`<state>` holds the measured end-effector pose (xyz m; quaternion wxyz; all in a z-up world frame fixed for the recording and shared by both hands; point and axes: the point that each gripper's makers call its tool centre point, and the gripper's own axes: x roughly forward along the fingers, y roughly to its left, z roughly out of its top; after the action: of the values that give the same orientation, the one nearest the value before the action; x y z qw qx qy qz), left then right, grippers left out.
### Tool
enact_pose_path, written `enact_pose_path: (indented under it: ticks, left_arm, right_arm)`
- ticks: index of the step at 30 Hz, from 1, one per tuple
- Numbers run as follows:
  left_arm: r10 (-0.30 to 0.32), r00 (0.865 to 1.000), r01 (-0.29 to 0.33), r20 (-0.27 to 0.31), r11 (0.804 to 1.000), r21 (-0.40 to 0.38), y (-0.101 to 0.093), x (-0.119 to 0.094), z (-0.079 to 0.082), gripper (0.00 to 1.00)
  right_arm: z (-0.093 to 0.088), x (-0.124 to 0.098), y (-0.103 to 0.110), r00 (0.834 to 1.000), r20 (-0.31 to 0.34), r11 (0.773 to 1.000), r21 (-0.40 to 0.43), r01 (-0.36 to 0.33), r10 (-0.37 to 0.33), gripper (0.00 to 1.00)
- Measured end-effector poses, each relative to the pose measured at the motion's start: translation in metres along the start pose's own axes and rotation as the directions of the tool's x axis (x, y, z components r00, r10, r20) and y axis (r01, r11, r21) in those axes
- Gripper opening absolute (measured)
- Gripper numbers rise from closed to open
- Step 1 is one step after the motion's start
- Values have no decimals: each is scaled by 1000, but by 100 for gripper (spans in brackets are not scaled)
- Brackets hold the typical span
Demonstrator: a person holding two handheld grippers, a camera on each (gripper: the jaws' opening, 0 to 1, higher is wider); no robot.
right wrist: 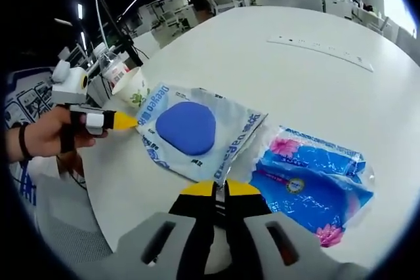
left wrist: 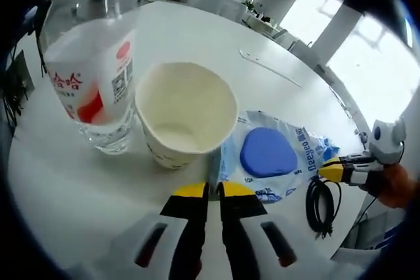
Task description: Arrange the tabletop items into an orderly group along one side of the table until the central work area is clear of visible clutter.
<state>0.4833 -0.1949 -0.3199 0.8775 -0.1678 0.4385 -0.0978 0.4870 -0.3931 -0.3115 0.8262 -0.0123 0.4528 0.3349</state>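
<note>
Beside the paper cup (left wrist: 186,113): blue-pad packet (left wrist: 275,155), pinched at opposite edges.
Left gripper (left wrist: 213,191): clamped on cup-side edge.
Right gripper (right wrist: 220,189): clamped on far edge.
Long axis: spanned between grippers, across worktop (right wrist: 315,90).

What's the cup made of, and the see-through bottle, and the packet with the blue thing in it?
Cup: looks like paper, matte off-white, thin rolled rim.
Bottle: probably clear plastic, glossy, with a printed label.
Packet: thin plastic film, shiny and crinkled. The blue pad inside looks soft, material unclear.

White round bench (left wrist: 197,37). On it: clear plastic bottle (left wrist: 92,90) touching a paper cup (left wrist: 186,113); beside the cup a pale packet with blue oval (right wrist: 197,132); blue floral packet (right wrist: 315,185) adjoining; black coiled cable (left wrist: 319,204) near bench edge.
</note>
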Motion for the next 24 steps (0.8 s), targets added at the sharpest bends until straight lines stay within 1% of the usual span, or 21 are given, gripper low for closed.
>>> enact_pose_path:
  ticks: [2,6,10,13,15,18,22,24]
  left_arm:
    - [-10,1000,10,-15,1000,8,0,-1,-2,5]
    - [-11,1000,11,-11,1000,15,3,-7,-3,7]
    - [-10,1000,11,-5,1000,13,4,-12,-4,8]
    - [-9,1000,9,-5,1000,20,5,-14,-4,8]
    - [-5,1000,5,-7,1000,31,5,-16,-6,8]
    - [-7,1000,7,-1,1000,29,4,-19,-6,8]
    - [-10,1000,10,5,999,31,4,-22,-10,9]
    - [-9,1000,9,7,999,39,3,-25,-11,9]
  right_arm:
    - [-1,-2,0,1000,-3,1000,-7,-1,1,3]
    - [-2,-10,1,1000,4,1000,-27,4,-4,4]
    - [-4,-18,-4,1000,10,999,-42,13,-12,4]
    - [-6,-29,-13,999,22,999,-37,32,-32,4]
    - [-6,-37,-22,998,34,998,-29,59,-58,3]
    - [-6,-50,-37,993,64,995,2,96,-96,3]
    - [-12,-62,-53,988,75,991,32,134,-136,2]
    - [-12,-71,-63,982,95,985,68,159,-165,2]
